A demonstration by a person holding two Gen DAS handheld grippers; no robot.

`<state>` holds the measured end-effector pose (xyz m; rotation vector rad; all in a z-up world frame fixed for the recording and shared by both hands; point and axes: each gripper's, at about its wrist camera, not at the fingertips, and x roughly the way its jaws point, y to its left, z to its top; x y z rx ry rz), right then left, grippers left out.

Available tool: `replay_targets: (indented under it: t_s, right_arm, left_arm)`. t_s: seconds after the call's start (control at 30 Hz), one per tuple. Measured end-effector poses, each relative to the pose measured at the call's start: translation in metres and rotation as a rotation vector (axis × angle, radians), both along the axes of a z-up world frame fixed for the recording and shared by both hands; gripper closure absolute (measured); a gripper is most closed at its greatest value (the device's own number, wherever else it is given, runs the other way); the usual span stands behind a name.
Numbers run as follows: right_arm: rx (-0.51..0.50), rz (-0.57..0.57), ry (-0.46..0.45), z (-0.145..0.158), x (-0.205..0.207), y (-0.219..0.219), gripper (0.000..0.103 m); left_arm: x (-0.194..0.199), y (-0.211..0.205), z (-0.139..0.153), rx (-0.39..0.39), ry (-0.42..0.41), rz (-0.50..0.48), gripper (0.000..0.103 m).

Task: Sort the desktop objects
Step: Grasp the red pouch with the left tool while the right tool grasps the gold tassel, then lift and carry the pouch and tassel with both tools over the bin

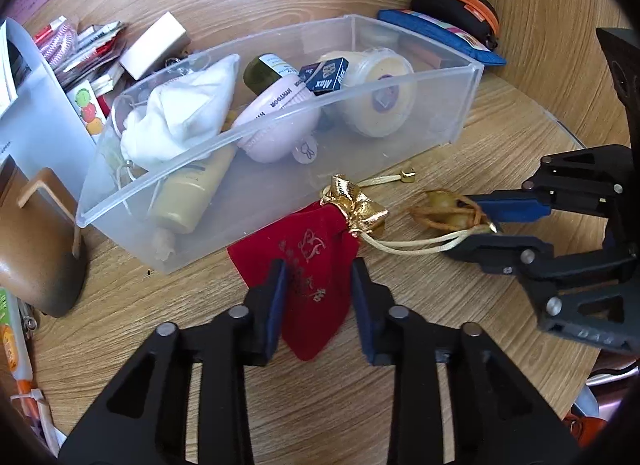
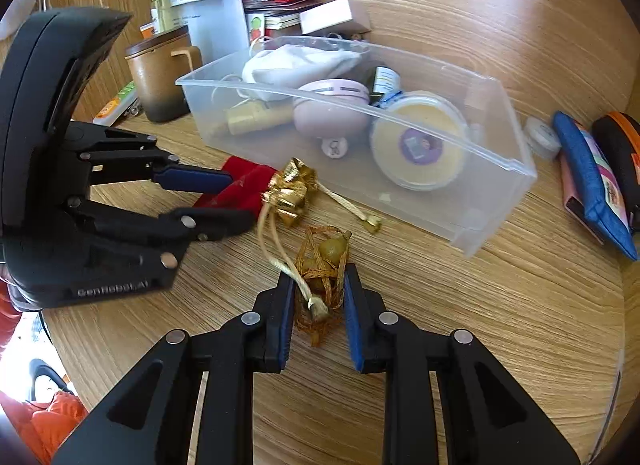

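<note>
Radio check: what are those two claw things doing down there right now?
Left tool clamped on red pouch. Right tool shut on gold net bag, pouch's drawstring caught in too. Clear bin right behind, already crowded.

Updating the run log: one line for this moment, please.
left gripper: shut on red velvet pouch | right gripper: shut on gold net bag of beads | both on desk, in front of clear bin

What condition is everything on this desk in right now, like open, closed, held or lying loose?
Left claw: closed on the red pouch.
Red pouch: drawstring pulled tight, lying on the desk.
Right claw: closed on the gold net bag.
Gold net bag: holds beads, resting on the desk.
Clear bin: no lid, partly filled.
</note>
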<state>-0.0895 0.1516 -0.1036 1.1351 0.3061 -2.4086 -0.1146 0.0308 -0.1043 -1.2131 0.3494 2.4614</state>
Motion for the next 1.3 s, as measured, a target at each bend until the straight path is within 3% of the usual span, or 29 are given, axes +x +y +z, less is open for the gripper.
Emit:
replay_targets:
  t_s: [0.13,0.3,0.9,1.3]
  right_arm:
    - [-0.011,-0.022,-0.001,0.002,0.0,0.01,0.083]
    - [-0.016,-0.039,0.017,0.008,0.005,0.019,0.083]
    - [-0.052,-0.051,0.133,0.062,0.011,0.023,0.083]
    - [-0.059,-0.03,0.197,0.094,-0.003,0.014,0.083]
  left_arm:
    - [0.004,-0.005,0.006,0.033,0.019,0.021,0.085]
    - [0.012,-0.012,0.014,0.043,0.052,0.045,0.087]
    - [0.03,-0.026,0.066,0.088,0.176,0.086,0.088]
    - [0.023,-0.038,0.102,0.123,0.25,0.111,0.088]
